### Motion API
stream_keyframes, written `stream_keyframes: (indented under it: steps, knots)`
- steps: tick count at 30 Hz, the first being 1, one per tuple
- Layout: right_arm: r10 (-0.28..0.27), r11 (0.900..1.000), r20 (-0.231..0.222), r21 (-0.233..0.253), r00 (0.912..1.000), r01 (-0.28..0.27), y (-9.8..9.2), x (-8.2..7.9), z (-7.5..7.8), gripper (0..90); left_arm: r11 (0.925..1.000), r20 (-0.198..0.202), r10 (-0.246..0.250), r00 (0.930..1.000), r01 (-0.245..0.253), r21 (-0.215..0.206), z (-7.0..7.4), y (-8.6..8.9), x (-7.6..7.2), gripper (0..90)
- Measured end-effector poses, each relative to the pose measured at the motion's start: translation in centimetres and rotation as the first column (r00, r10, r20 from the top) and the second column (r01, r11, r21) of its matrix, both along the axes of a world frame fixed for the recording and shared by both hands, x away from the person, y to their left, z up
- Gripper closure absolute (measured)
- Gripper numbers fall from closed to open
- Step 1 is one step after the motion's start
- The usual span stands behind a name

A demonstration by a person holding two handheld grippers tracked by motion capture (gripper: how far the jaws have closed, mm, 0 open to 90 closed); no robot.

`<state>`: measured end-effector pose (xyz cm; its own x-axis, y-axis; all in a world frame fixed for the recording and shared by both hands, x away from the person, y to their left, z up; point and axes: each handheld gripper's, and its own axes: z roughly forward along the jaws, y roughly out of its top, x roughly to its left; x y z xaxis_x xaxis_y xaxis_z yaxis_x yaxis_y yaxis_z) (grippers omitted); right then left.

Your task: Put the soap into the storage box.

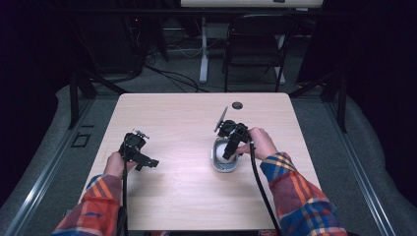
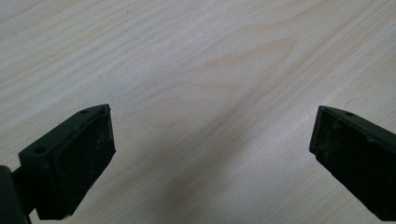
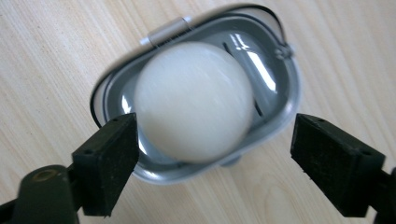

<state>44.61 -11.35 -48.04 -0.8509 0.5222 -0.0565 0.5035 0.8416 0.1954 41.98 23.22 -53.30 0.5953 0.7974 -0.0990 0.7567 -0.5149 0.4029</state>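
A white ball (image 3: 194, 100) rests inside a small grey metal dish (image 3: 280, 116) with a wire handle, on the wooden table (image 1: 187, 123). My right gripper (image 3: 212, 163) hovers over the dish (image 1: 225, 167) with its jaws open, one on each side of the dish's near end, touching nothing. The ball (image 1: 223, 148) is partly hidden by this gripper (image 1: 229, 152) in the high view. My left gripper (image 2: 212, 158) is open above bare wood with nothing between its jaws; it sits at the table's left (image 1: 147, 161).
A round cable hole (image 1: 237, 105) lies near the table's far edge. A dark chair (image 1: 255, 49) and a white table leg (image 1: 203, 49) stand on the floor beyond. Cables trail from both grippers toward the near edge.
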Motion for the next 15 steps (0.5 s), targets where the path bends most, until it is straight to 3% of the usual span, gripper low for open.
stream_keyframes:
  steps: [10,15]
  knots:
    - [-0.069,0.997,0.046,0.036,0.9966,0.067,-4.1,-1.0,1.8,9.0,1.0000,0.000,0.002,1.0000,-0.002,0.002,0.0,-0.1,0.0,0.0]
    - [-0.093,0.996,0.061,0.022,0.9938,0.092,-6.0,-1.5,2.2,6.0,1.0000,0.000,0.003,1.0000,-0.003,0.001,0.0,-0.1,0.0,0.0]
